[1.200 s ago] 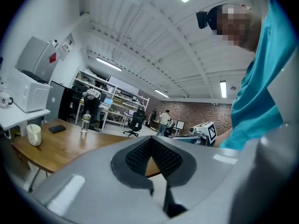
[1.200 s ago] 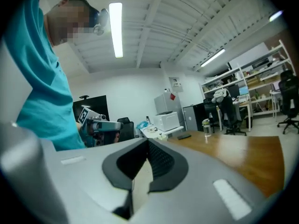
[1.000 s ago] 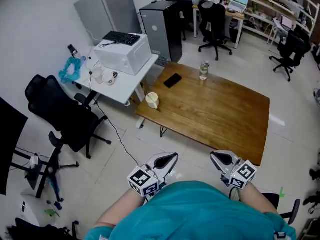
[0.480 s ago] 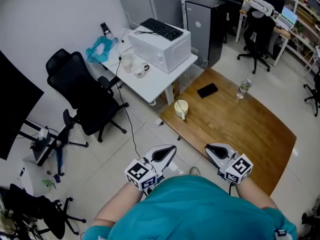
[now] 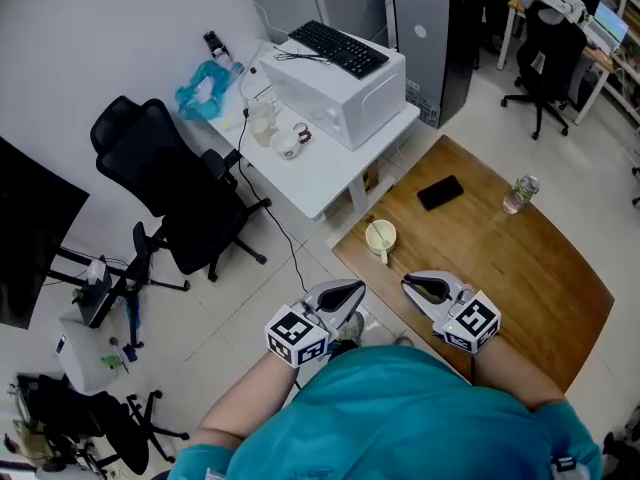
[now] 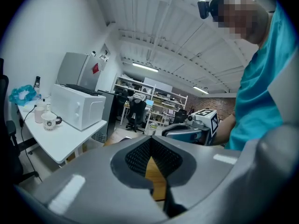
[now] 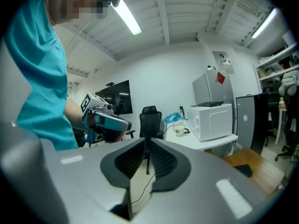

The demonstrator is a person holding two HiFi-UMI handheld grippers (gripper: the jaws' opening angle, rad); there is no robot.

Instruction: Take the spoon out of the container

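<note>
A cream cup (image 5: 381,236) with a spoon handle leaning over its rim stands near the left corner of the wooden table (image 5: 510,258). My left gripper (image 5: 346,291) hovers over the floor just off that corner, its jaws shut with nothing between them. Over the table edge, a little below the cup in the head view, my right gripper (image 5: 416,286) is also shut and holds nothing. The left gripper view shows its own closed jaw tips (image 6: 150,142) and the right gripper (image 6: 187,132) beside them. The cup is hidden in both gripper views.
A black phone (image 5: 440,192) and a water bottle (image 5: 518,194) lie farther back on the table. A white desk (image 5: 320,173) holds a white box (image 5: 340,93) with a keyboard on it, and mugs. A black office chair (image 5: 175,193) stands to the left.
Both grippers have travelled toward the table's left corner, and the cup now lies much nearer to them. Their jaws stayed shut throughout.
</note>
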